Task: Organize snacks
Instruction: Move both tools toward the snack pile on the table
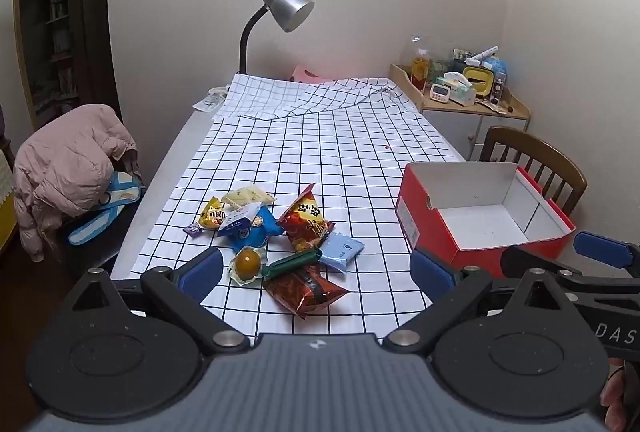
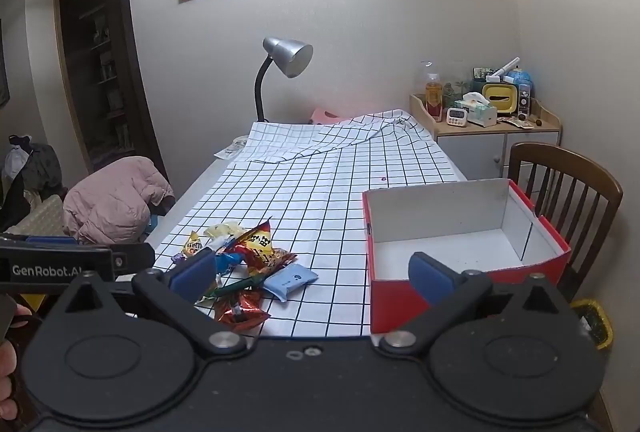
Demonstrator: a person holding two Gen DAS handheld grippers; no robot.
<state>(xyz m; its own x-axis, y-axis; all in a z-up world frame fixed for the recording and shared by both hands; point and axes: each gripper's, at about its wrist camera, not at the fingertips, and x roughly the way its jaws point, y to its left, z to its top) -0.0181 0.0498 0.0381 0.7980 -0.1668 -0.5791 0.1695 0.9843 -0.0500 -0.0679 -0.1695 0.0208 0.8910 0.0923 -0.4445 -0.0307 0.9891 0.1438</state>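
A bench (image 1: 360, 168) covered with a white cloth of black squares runs away from the viewer toward a wall. A loose heap of snacks (image 1: 276, 232) lies on its near left part, and an empty red box (image 1: 424, 228) with a white inside stands on its near right corner, open side up. The left tongs (image 1: 318, 268) hover low over the near edge with jaws spread wide and nothing between them; the heap lies straight ahead of them and just below, so this hand looks the nearer to the snacks. Closest to them are a dark red packet (image 1: 306, 290), a green stick pack (image 1: 296, 263) lying slantwise, and a wrapped brown egg (image 1: 247, 262) beside the left jaw. A tall red bag (image 1: 306, 218), a pale blue packet (image 1: 341, 251), a blue pouch (image 1: 250, 228) and a yellow candy bag (image 1: 212, 217) lie a little farther back. The right tongs (image 2: 312, 272) are also wide open and empty, and point between heap and box; the box (image 2: 460, 216) lies ahead to their right, the heap (image 2: 248, 256) ahead to their left. A bare strip of cloth separates heap from box, giving open room to carry things across. The box reaches the bench's right edge, with a wooden chair (image 2: 568, 188) just behind it. The far half of the bench is free, apart from a folded stretch of cloth and a lamp (image 1: 280, 12).
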